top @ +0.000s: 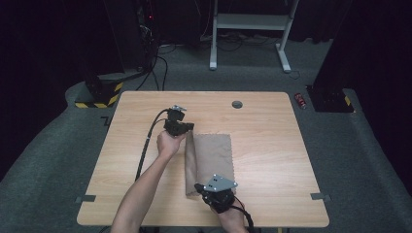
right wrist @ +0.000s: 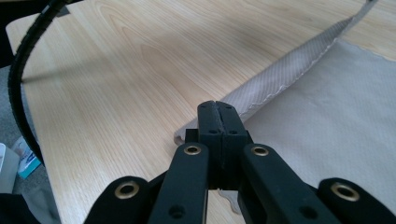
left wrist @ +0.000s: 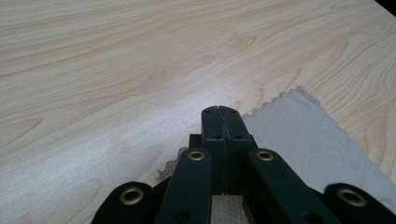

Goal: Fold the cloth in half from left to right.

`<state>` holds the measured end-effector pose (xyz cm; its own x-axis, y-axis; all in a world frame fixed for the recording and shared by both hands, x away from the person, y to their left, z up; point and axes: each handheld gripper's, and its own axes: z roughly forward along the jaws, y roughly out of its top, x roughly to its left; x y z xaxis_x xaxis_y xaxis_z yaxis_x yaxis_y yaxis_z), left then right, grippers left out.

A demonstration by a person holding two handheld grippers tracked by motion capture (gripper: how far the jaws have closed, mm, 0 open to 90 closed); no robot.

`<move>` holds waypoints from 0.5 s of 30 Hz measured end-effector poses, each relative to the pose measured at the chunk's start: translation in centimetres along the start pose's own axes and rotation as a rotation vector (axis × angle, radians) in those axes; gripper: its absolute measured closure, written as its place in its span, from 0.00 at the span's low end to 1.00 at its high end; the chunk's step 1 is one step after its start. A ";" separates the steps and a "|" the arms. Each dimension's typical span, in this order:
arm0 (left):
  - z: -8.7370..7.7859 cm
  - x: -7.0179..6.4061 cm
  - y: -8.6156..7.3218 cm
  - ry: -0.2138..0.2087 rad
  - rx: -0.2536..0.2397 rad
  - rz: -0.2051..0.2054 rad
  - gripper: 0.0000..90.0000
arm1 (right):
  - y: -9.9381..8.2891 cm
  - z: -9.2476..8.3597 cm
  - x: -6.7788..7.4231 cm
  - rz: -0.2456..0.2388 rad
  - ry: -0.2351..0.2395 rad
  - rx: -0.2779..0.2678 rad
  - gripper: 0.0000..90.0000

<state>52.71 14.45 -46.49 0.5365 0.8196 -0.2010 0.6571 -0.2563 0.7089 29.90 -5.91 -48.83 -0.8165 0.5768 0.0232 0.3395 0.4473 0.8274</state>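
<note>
Both grippers (top: pixel 190 127) (top: pixel 198 187) pinch the cloth's (top: pixel 216 155) lifted edge, jaws closed.

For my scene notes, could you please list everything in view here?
Cloth: one, beige-brown, table centre, left edge lifted and folding over.
Table: one, light wood; a grey round cap near its far edge.
White frame: one, on the floor beyond.
Red can: one, on the floor at right.
Left gripper: black, shut on the cloth's far corner.
Right gripper: black, shut on its near corner.
</note>
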 end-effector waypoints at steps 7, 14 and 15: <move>0.5 -0.9 0.6 -0.011 -0.002 0.017 1.00 | -0.7 -0.8 -0.4 0.005 -0.022 0.004 1.00; 1.1 -1.5 0.9 -0.015 0.009 0.024 1.00 | -1.6 -1.6 -1.2 0.023 -0.043 0.007 1.00; 1.2 -1.7 1.0 -0.019 0.011 0.021 1.00 | -1.7 -1.7 -1.2 0.025 -0.046 0.008 1.00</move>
<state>53.08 12.20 -46.26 0.5603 0.8041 -0.1988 0.6510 -0.2791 0.7059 29.57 -8.51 -49.31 -0.7857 0.6183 0.0179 0.3635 0.4380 0.8222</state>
